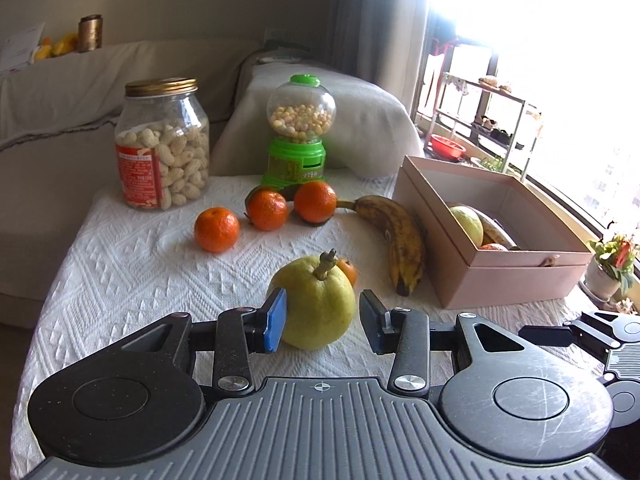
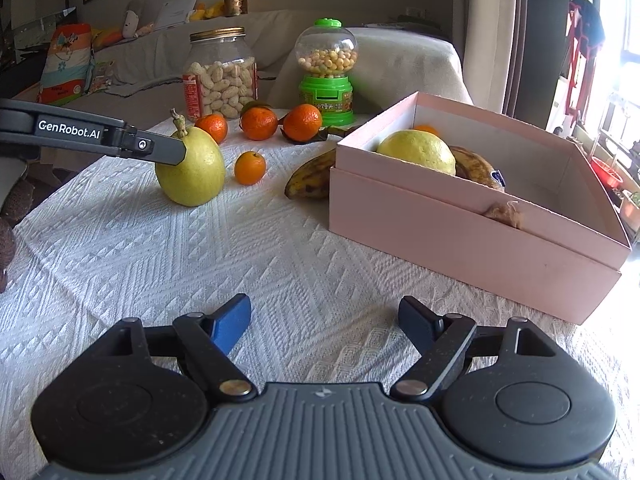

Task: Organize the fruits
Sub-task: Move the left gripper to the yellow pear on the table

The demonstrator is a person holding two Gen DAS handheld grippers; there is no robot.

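1. The white cloth point(image 2: 200, 264) covers the table and fills the lower and middle frame in both views
2. The pink box point(image 2: 460, 240) sits open at right of centre in the right wrist view; inside it lie a yellow-green fruit point(image 2: 418, 151), a spotted banana and something orange at the back
3. The left gripper point(image 1: 322, 316) stands at lower centre of its own view with its jaws apart, one on each side of the pear point(image 1: 316, 304); the left pad point(image 1: 276, 320) is touching or nearly touching the pear's skin, the right pad sits just clear of it
4. The right gripper point(image 2: 324, 322) is at lower centre of its view, jaws wide apart over bare cloth, holding nothing
5. The peanut jar point(image 1: 162, 144) stands at upper left of the left wrist view, with the green candy dispenser point(image 1: 300, 132) to its right
6. The pear rests upright on the cloth, stem up, at centre of the left wrist view and at left of centre in the right wrist view
7. A loose banana point(image 1: 394, 240) lies on the cloth just left of the box
8. Three mandarins point(image 1: 266, 209) lie in a row in front of the jar and dispenser
9. A small orange fruit point(image 2: 249, 167) sits just behind the pear in the left wrist view, between pear and banana
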